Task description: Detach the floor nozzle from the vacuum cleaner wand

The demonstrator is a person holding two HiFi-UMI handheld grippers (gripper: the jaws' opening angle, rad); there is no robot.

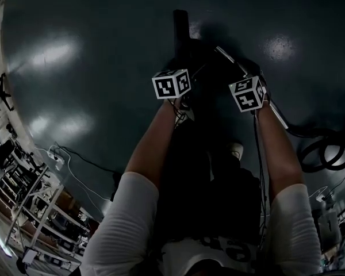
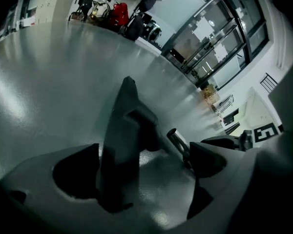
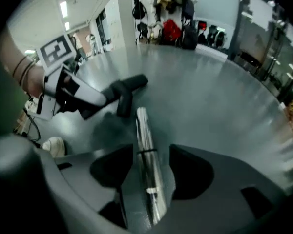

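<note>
The dark grey floor nozzle (image 2: pixel 121 152) lies on the shiny floor between my left gripper's (image 2: pixel 141 165) jaws. It is close to the left jaw, the jaws stand wide and the pads are not pressing on it. The chrome wand (image 3: pixel 145 150) runs between my right gripper's (image 3: pixel 151 168) jaws with a small gap on each side. Its bare tube end (image 2: pixel 175 136) lies just short of the nozzle (image 3: pixel 127 89), and the two look apart. In the head view the nozzle (image 1: pixel 181 23) is a dark shape beyond both marker cubes, and the wand (image 1: pixel 276 112) slants down to the right.
A black hose coil (image 1: pixel 325 154) lies on the floor at the right. A white shoe (image 3: pixel 53 146) stands near the wand. Shelving and cables (image 1: pixel 34 200) crowd the lower left. Bags (image 3: pixel 173 30) line the far wall, and a glass partition (image 2: pixel 219 38) stands beyond.
</note>
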